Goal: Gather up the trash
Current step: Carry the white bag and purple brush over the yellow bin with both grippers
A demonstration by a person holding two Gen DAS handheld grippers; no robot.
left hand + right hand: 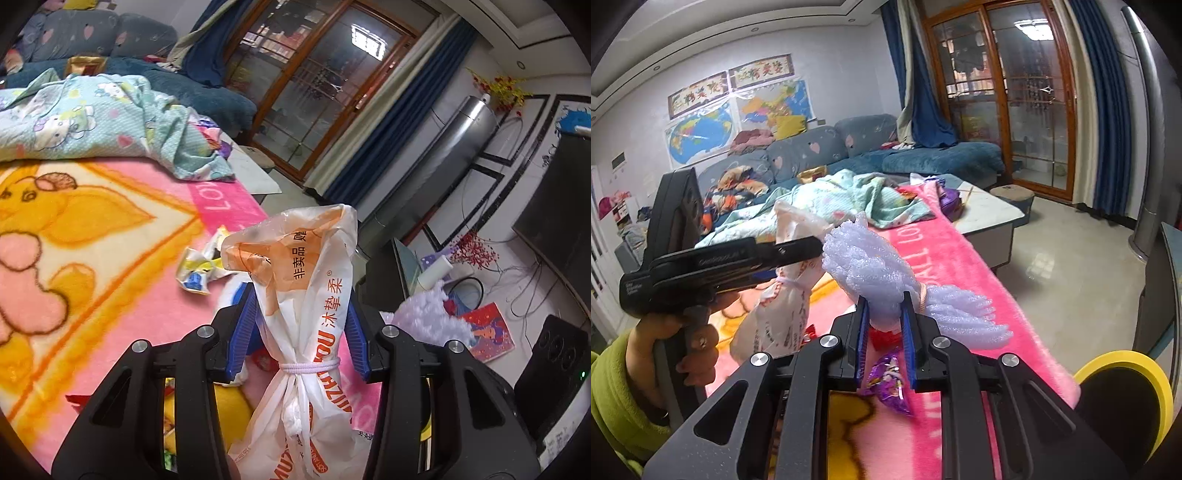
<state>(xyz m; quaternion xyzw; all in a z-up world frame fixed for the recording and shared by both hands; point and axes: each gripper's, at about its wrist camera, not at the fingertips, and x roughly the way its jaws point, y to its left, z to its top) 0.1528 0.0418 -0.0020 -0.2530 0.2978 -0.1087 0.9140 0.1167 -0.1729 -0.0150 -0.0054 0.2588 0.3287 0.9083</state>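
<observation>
My left gripper (301,300) is shut on the bunched neck of a white and orange plastic bag (314,291), tied with a white elastic band and hanging below the pads. In the right wrist view the same bag (786,314) hangs from the left gripper (809,245), held by a hand in a green sleeve (613,387). My right gripper (884,301) is shut on a lilac foam net (868,262) above the pink blanket (960,266). The foam net (428,314) also shows right of the bag in the left wrist view.
A crumpled wrapper (199,269) lies on the pink and yellow blanket (92,295). Under my right gripper lie a purple wrapper (890,384) and a red one (882,338). Light blue bedding (842,203) is heaped further back. A black round object with a yellow rim (1126,369) stands at lower right.
</observation>
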